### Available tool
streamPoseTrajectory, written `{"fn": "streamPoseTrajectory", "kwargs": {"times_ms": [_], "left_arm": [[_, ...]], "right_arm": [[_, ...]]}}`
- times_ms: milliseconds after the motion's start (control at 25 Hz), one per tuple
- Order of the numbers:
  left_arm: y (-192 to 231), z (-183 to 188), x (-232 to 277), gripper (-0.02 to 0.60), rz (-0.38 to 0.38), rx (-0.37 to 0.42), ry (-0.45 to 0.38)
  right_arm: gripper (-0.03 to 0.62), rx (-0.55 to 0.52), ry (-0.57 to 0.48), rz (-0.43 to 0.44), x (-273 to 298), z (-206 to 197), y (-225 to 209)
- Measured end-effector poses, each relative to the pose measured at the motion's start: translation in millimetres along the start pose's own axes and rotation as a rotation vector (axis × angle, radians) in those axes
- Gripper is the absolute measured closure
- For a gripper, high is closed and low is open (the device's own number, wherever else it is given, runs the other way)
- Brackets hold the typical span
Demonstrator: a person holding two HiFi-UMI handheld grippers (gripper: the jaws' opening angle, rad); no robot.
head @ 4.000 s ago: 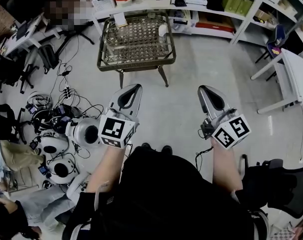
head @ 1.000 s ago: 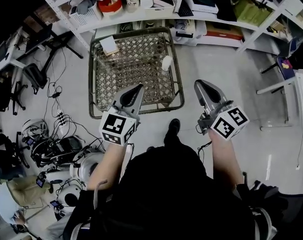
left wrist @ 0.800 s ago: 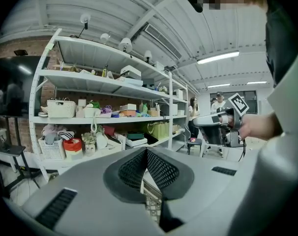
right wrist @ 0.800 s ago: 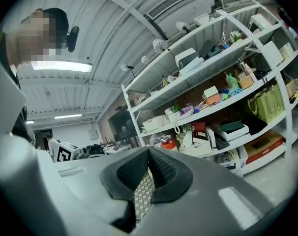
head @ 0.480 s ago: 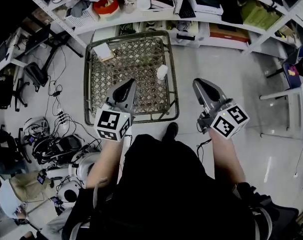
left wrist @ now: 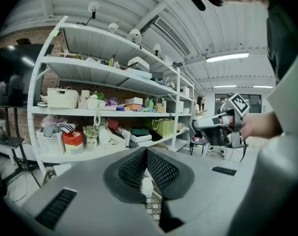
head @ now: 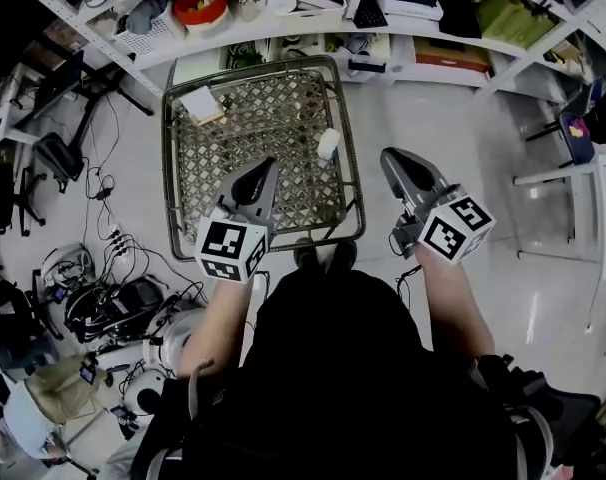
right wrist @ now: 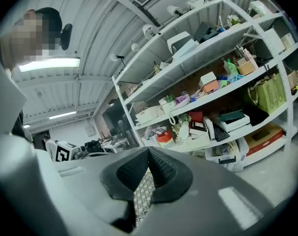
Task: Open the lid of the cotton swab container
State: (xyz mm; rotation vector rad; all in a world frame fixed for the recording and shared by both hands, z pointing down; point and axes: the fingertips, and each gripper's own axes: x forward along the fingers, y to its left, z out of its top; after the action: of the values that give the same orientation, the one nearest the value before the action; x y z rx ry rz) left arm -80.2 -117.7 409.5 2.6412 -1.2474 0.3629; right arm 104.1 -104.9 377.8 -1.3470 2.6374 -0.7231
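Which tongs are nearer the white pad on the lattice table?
Left. The left tongs are over the table, short of the pad; the right tongs are past the table's right edge, over the floor.

Lattice-top table (head: 253, 118) in front of white shelving (head: 273, 26) w/ red tub (head: 200, 6), cables (head: 108, 258) on floor at left.

Head view steeply down; 2 gripper views toward shelves (left wrist: 104, 73)

Container (head: 327, 144) on the table (head: 167, 168), right side — shelves (head: 283, 28) behind.
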Motion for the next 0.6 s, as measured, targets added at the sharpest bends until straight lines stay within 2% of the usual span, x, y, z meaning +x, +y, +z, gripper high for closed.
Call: {"fn": "streamPoseTrajectory", "kwargs": {"times_ms": [400, 600], "left_arm": [[5.8, -26.4, 19.7, 0.577, -0.071, -0.029, 0.037], [7.8, -40.8, 37.1, 0.577, -0.073, -0.041, 0.064]], "right_arm": [[0.583, 0.021, 0.019, -0.056, 9.6, -9.0, -3.6], [0.583, 0.039, 0.041, -0.048, 21.8, -21.3, -15.2]]}}
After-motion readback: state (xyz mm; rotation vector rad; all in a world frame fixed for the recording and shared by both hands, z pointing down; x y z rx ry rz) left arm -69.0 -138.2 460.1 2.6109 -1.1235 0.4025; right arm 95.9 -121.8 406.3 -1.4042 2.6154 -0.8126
